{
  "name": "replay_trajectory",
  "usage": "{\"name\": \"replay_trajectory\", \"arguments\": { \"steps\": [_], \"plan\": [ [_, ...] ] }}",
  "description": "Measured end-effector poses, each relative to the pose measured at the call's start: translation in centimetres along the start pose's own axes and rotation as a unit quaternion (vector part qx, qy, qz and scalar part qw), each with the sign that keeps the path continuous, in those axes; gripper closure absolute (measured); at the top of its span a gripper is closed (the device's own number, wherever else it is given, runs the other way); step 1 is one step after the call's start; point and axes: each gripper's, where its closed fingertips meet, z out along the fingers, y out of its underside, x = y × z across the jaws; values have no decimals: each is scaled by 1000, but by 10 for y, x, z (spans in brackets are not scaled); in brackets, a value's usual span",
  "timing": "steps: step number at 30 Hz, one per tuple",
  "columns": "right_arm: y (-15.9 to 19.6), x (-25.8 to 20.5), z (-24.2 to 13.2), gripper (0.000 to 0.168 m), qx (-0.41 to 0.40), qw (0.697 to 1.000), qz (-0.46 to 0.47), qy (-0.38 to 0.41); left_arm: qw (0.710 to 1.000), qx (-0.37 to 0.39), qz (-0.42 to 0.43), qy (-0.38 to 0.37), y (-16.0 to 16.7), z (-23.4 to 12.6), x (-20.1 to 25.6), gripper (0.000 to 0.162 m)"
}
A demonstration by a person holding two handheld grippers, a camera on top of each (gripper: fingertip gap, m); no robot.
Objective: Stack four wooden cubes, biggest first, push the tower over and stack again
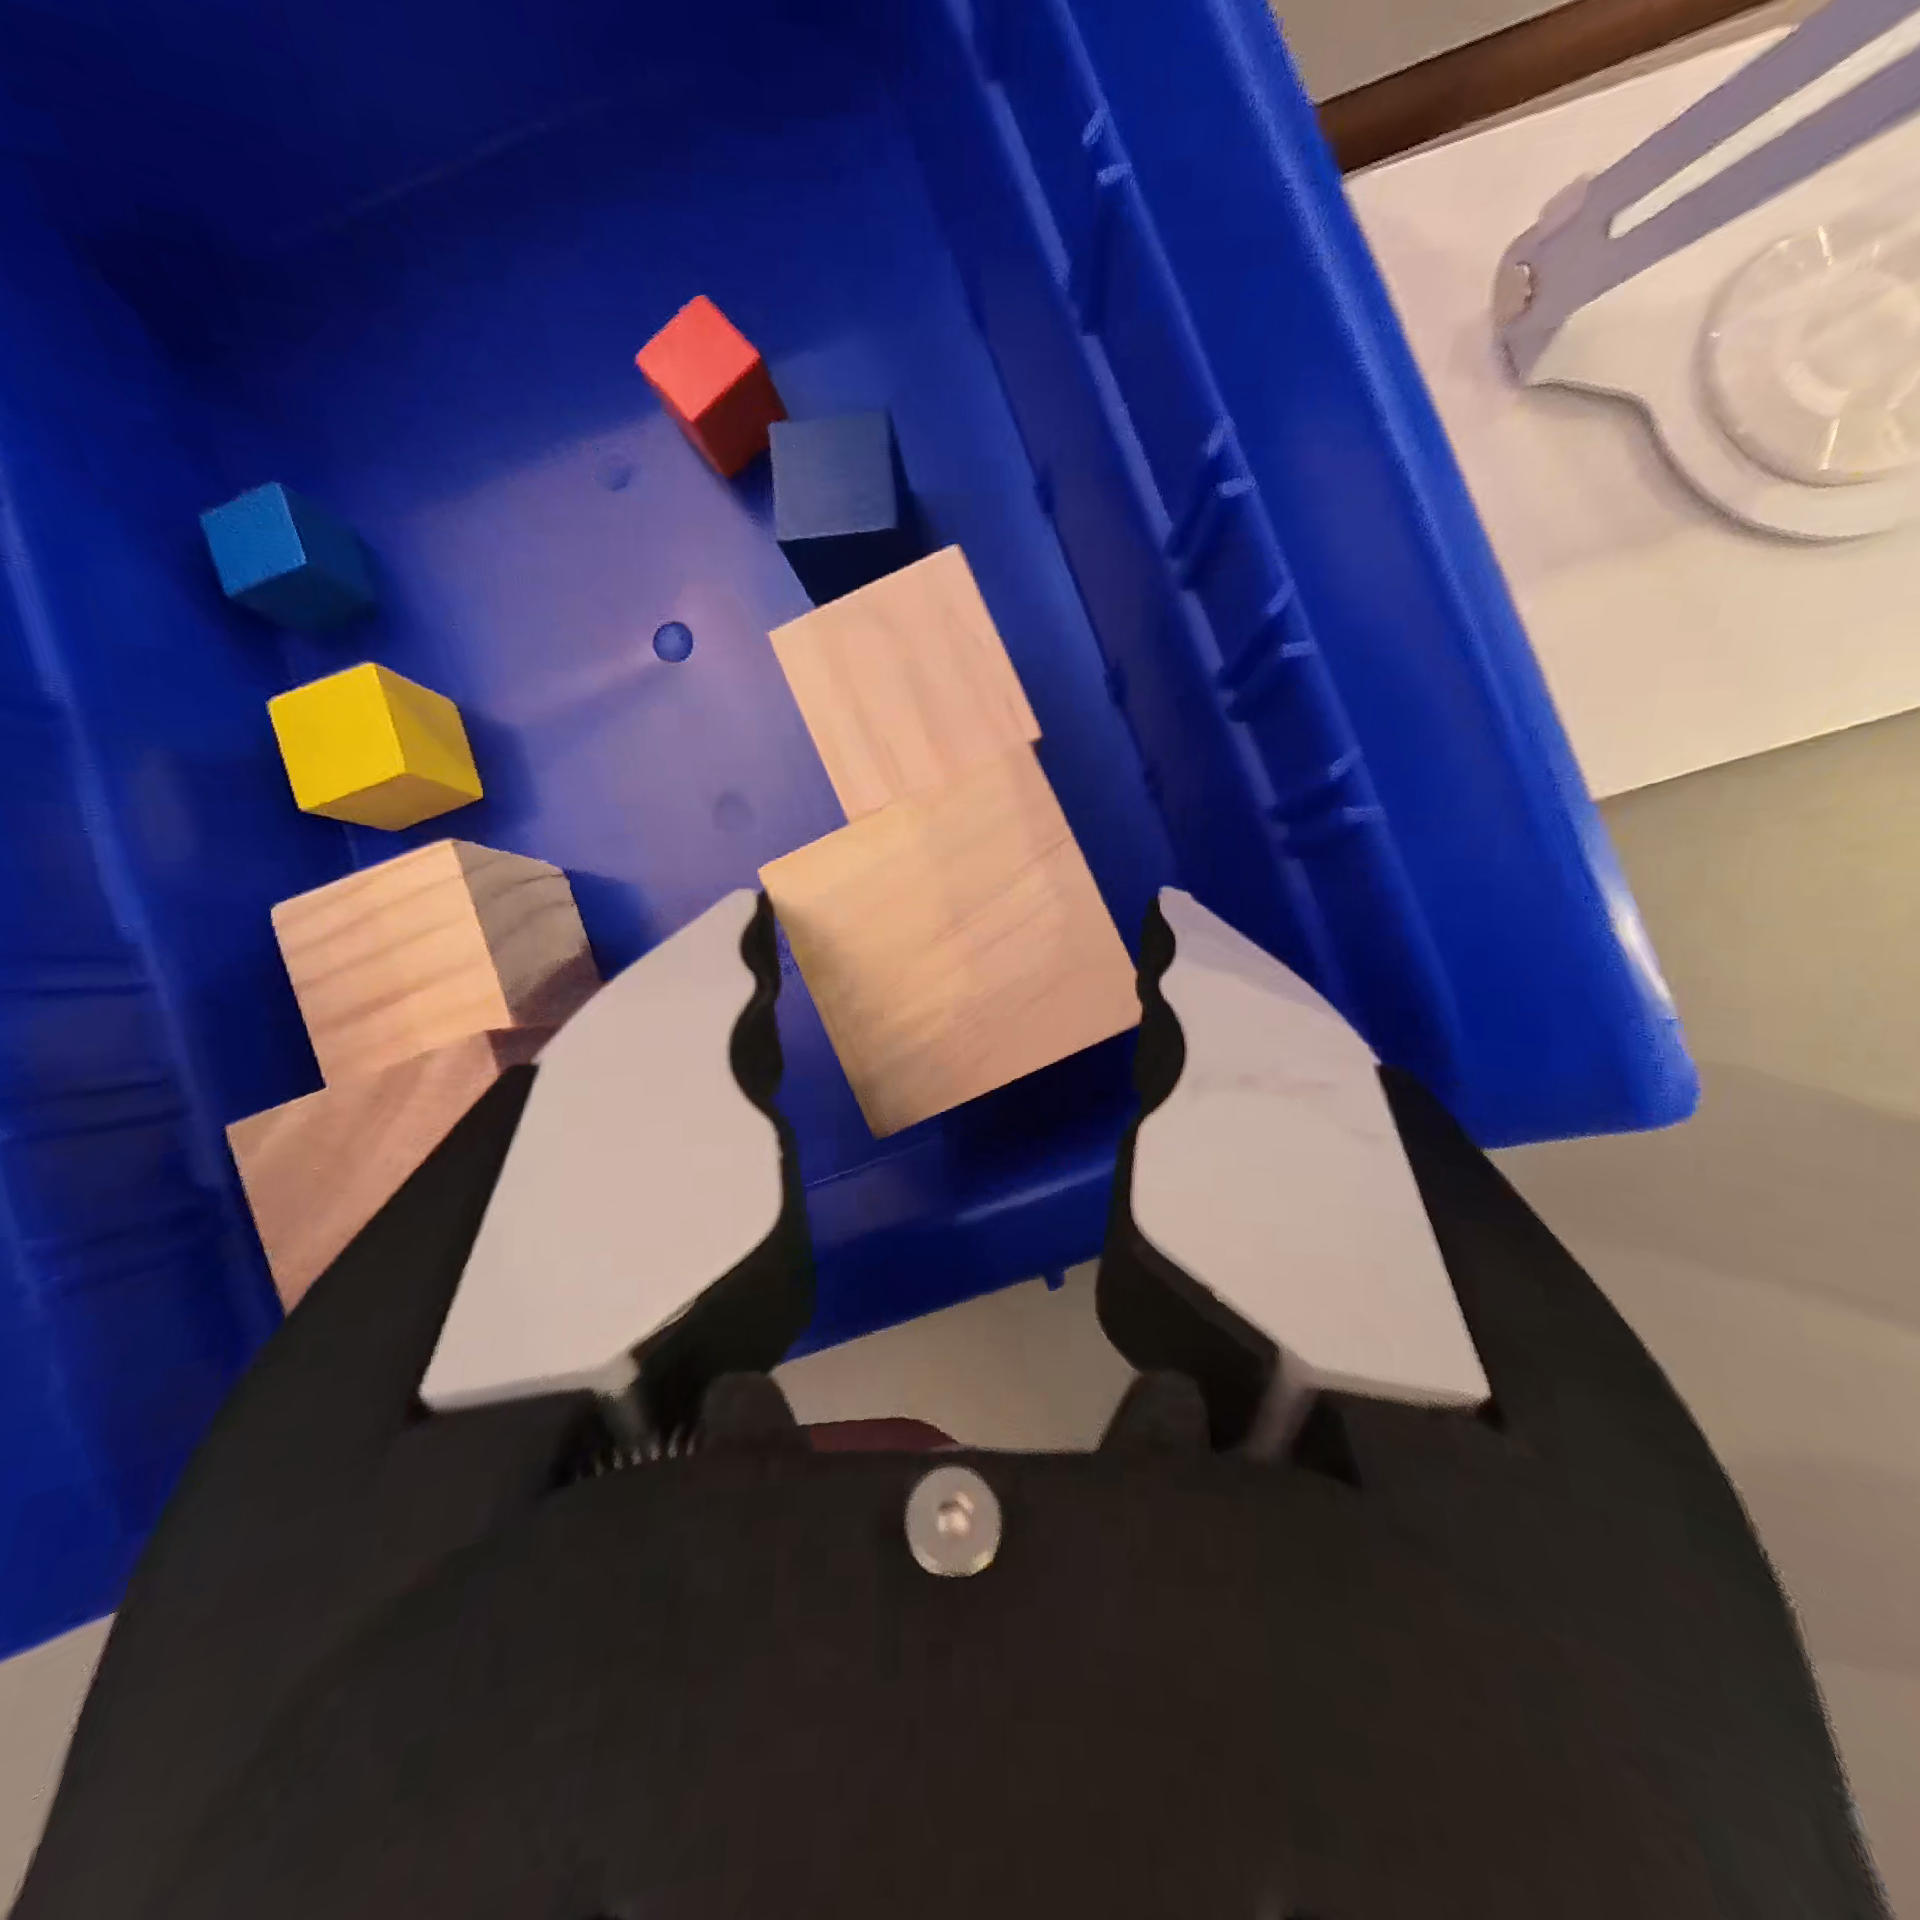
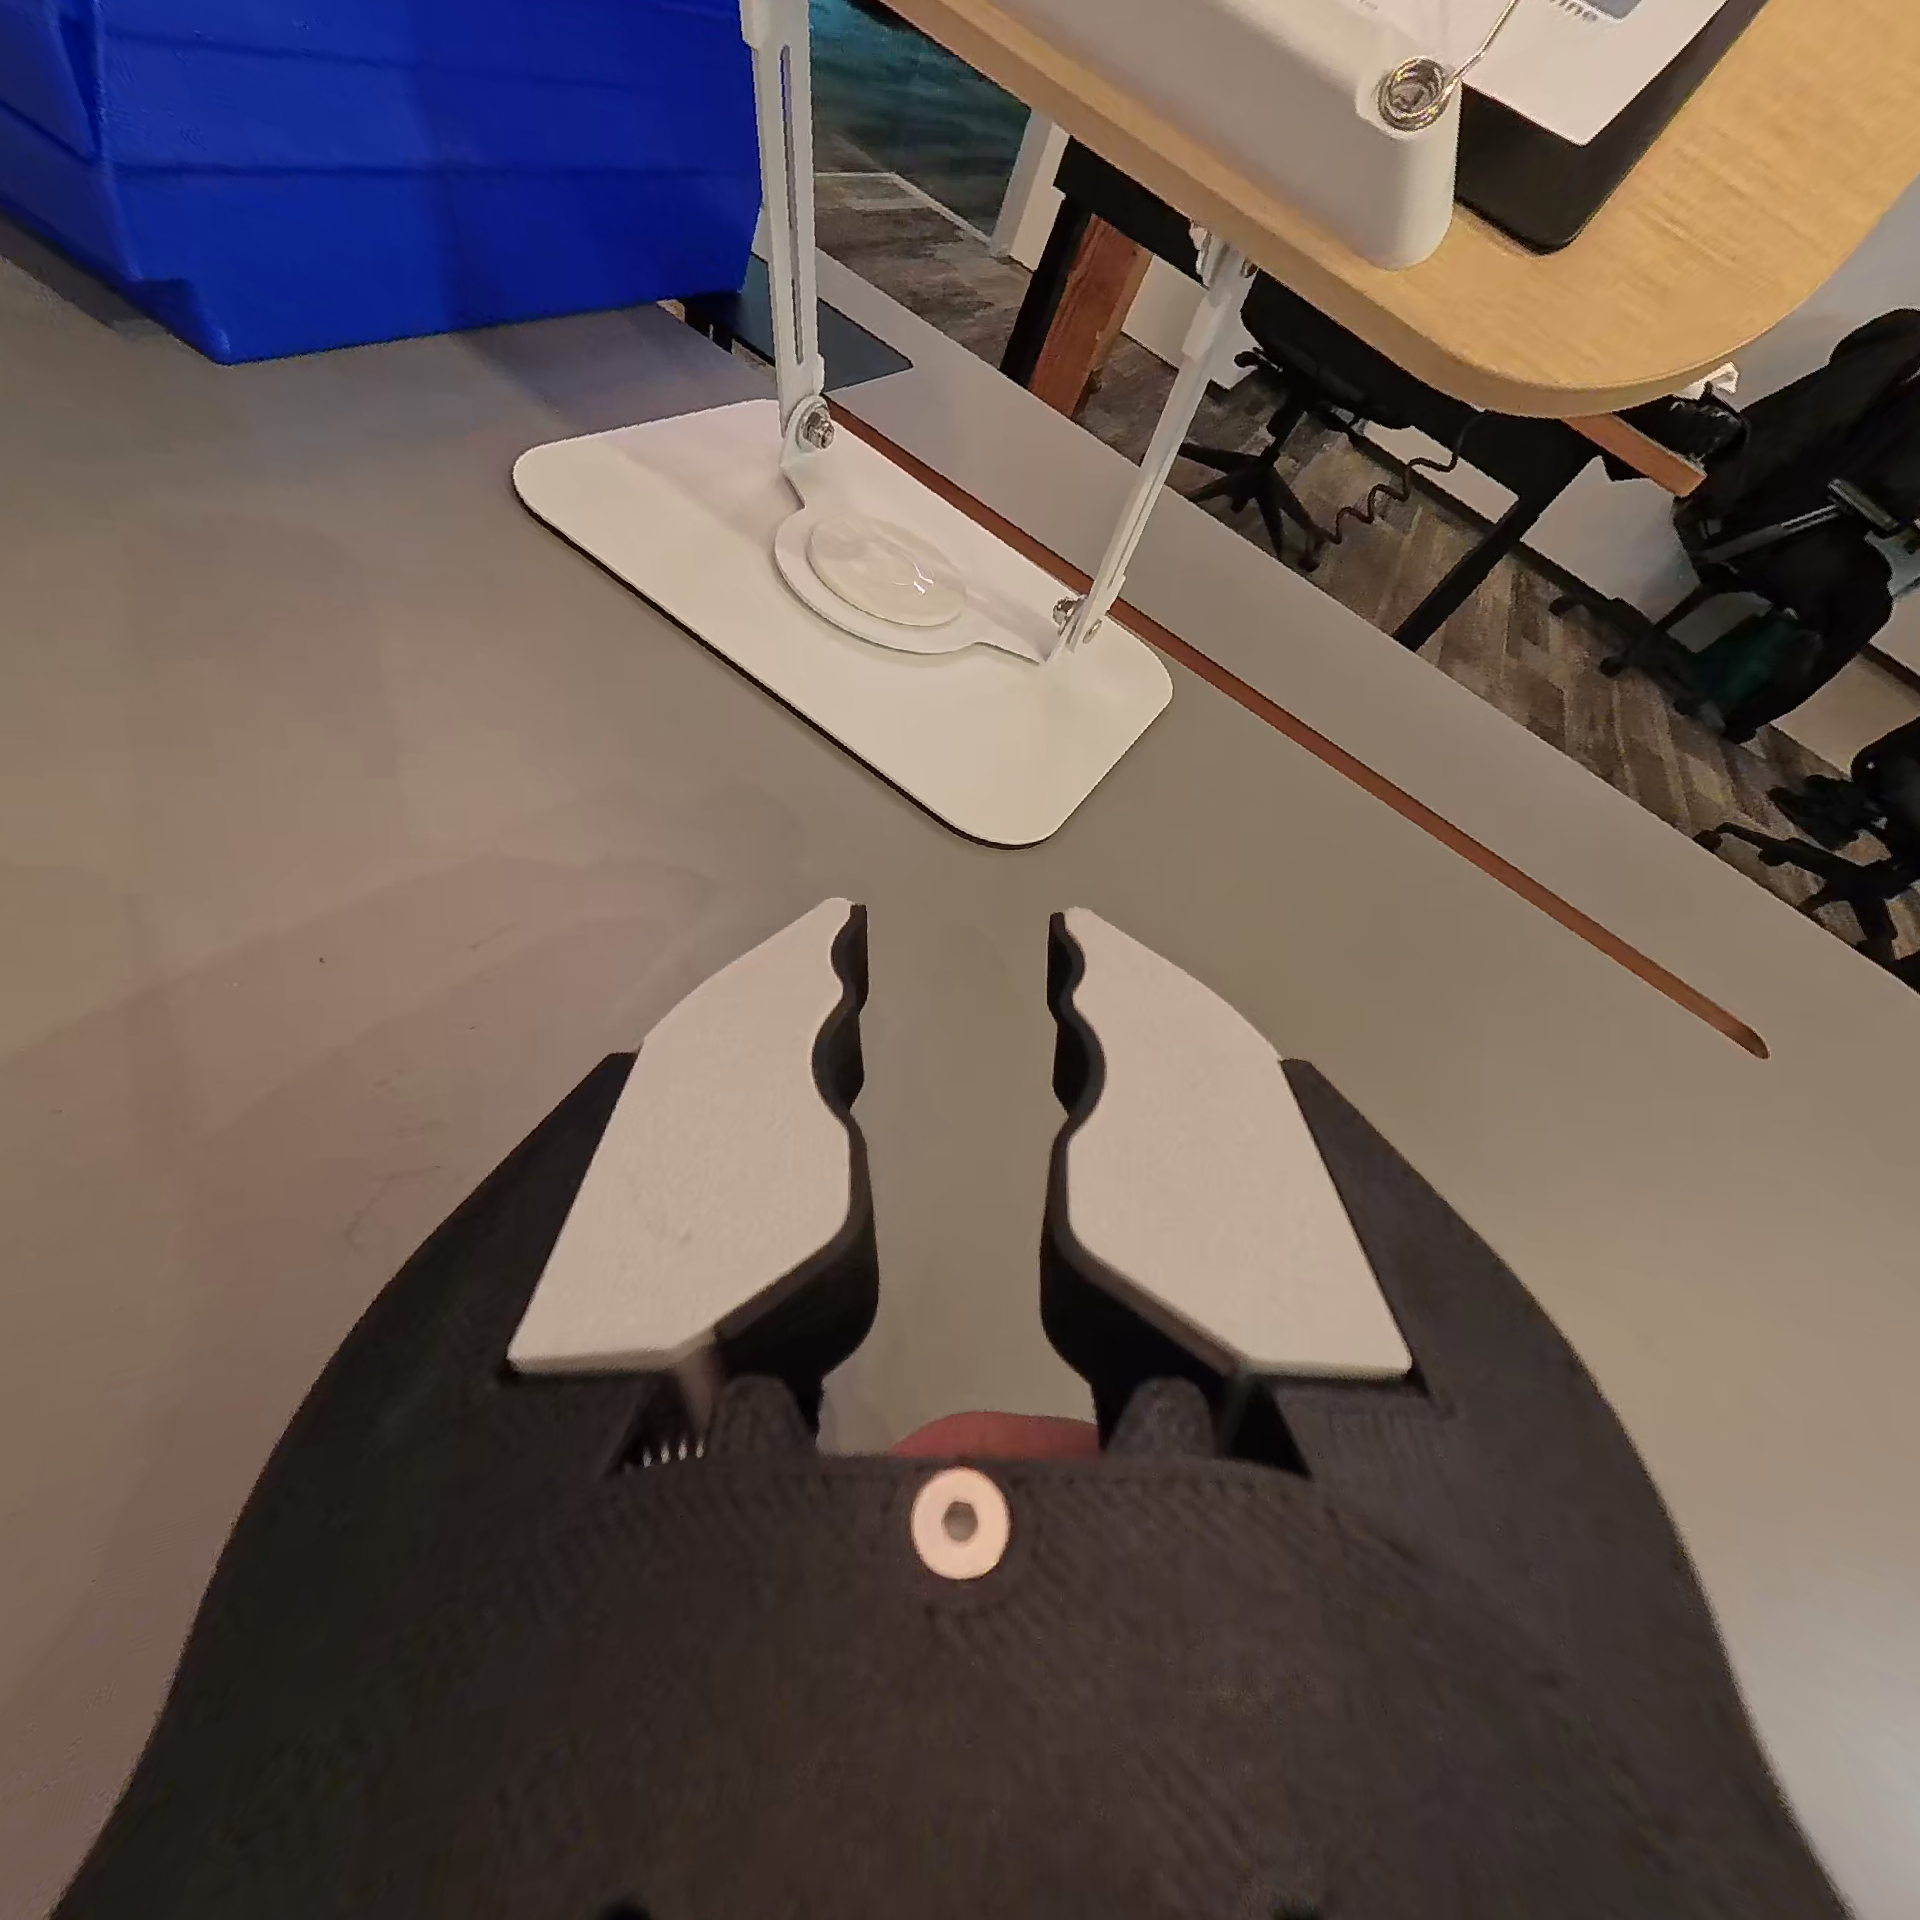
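Note:
In the left wrist view, a blue bin [image 1: 1195, 436] holds several cubes. A large plain wooden cube [image 1: 956, 956] lies near the bin's front right, another plain cube [image 1: 899, 675] just behind it. Two more plain cubes sit at the front left, one [image 1: 416, 945] behind the other [image 1: 353, 1153]. Small red [image 1: 707, 379], dark blue [image 1: 836, 478], blue [image 1: 281, 556] and yellow [image 1: 369, 743] cubes lie farther back. My left gripper [image 1: 951, 909] is open, its tips either side of the large cube from above, not touching it. My right gripper [image 2: 954, 920] is open and empty above the grey table [image 2: 312, 831].
A white stand [image 2: 862, 665] with a flat base and two thin legs stands on the table ahead of the right gripper; it also shows in the left wrist view [image 1: 1745, 395]. The blue bin [image 2: 364, 166] sits at the far left. The table edge [image 2: 1403, 790] runs diagonally at right. Tip to tip, the grippers are about 35 centimeters apart.

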Motion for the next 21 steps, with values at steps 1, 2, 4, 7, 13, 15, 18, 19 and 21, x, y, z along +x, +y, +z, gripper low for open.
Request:
{"name": "replay_trajectory", "arguments": {
  "steps": [1,2,4,7,13,15,18,19,21],
  "plan": [
    [0,0,0,135,0,1000,1,0,1000,-1,-6,7,0,1,-2,97],
    [0,0,0,135,1,1000,1,-1,1000,-4,-9,10,0,1,-3,97],
    [-1,0,0,135,1,1000,2,-2,1000,-18,8,1,1,0,-7,99],
    [-1,-1,-1,135,3,1000,3,-3,1000,-4,8,14,-1,0,-8,100],
    [-2,-2,-1,137,5,1000,7,-10,993,102,16,53,-19,-33,-10,101],
    [-1,-2,0,137,5,1000,7,-12,984,145,48,89,-25,-64,3,102],
    [1,-2,0,137,3,1000,3,-15,972,171,89,136,-17,-101,29,102],
    [3,0,0,137,1,1000,0,-16,968,175,101,149,-11,-109,39,102],
    [8,5,0,137,-5,1000,1,-15,958,168,147,180,7,-117,71,102]
  ]
}}
